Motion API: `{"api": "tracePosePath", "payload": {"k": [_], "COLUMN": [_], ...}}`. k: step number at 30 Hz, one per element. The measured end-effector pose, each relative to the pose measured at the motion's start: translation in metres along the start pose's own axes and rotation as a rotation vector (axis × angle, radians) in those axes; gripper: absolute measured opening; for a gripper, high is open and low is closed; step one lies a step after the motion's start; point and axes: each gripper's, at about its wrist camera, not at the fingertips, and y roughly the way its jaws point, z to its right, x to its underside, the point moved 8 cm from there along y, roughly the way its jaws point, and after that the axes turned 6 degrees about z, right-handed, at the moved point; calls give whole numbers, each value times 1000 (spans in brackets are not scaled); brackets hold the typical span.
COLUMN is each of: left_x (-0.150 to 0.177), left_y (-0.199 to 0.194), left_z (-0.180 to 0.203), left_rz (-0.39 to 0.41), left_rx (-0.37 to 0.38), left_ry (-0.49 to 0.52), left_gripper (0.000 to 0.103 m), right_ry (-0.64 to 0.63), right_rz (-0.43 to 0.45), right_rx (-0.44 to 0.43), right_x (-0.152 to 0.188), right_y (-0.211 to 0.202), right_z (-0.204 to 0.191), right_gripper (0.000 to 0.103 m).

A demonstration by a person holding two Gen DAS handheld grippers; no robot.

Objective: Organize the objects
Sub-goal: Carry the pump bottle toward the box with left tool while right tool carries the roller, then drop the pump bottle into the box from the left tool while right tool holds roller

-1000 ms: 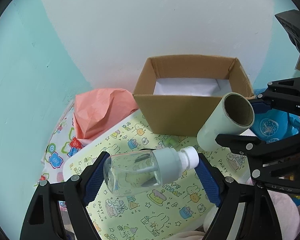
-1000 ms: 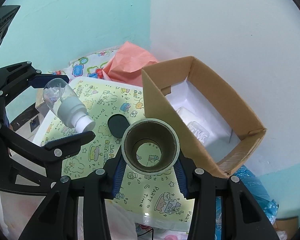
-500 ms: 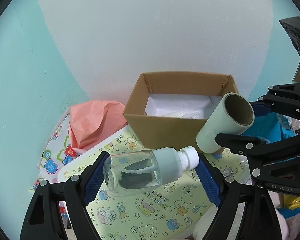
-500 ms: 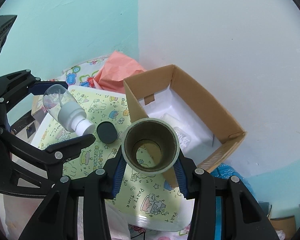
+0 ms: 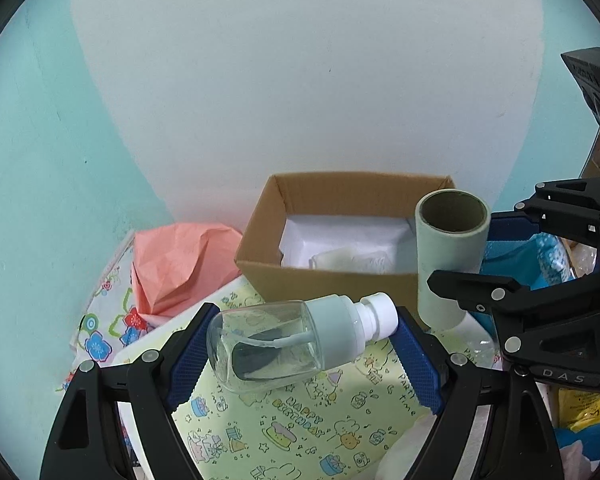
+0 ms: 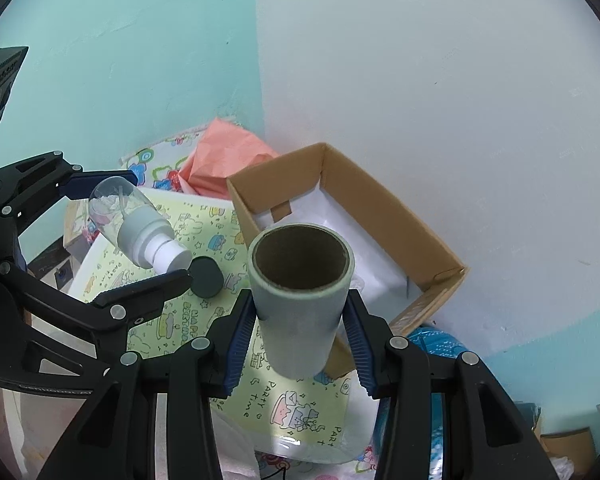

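My left gripper point(image 5: 300, 344) is shut on a clear pump bottle point(image 5: 296, 340) with a pale grey collar and white nozzle, held lengthwise between the blue pads above the yellow sheet. My right gripper point(image 6: 298, 320) is shut on a pale green roll with a brown cardboard core point(image 6: 300, 296), its open end facing up. In the left wrist view that roll point(image 5: 450, 256) hangs in front of the right corner of the open cardboard box point(image 5: 328, 276). The box point(image 6: 420, 236) has white packets inside. The bottle point(image 6: 136, 226) shows at the left of the right wrist view.
A yellow birthday-print sheet point(image 5: 300, 428) lies under both grippers. A small black round cap point(image 6: 206, 276) sits on it. Crumpled pink paper point(image 5: 180, 260) and floral cloth point(image 5: 100, 336) lie left of the box. Blue bags point(image 5: 532, 260) sit at the right. Walls close in behind.
Both grippers have risen with their loads still held, so the box now sits lower in both views and more of its inside shows. The roll's open end has tilted upward.
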Motion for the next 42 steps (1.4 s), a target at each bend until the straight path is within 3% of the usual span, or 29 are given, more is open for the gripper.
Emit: {"api": "tracePosePath", "payload": {"k": [18, 42], "left_x": [-39, -48], "left_y": [35, 86], "left_z": [5, 3], "left_rz": [13, -31], "left_rx": [44, 110], "left_ry": [-13, -58], "left_gripper": [86, 86], "right_ry": [-11, 36], "right_rz": [20, 12], "right_rx": [62, 52], "right_x": [-22, -30], "right_y": [8, 47], "right_z": [43, 75], "right_gripper": [48, 48]}}
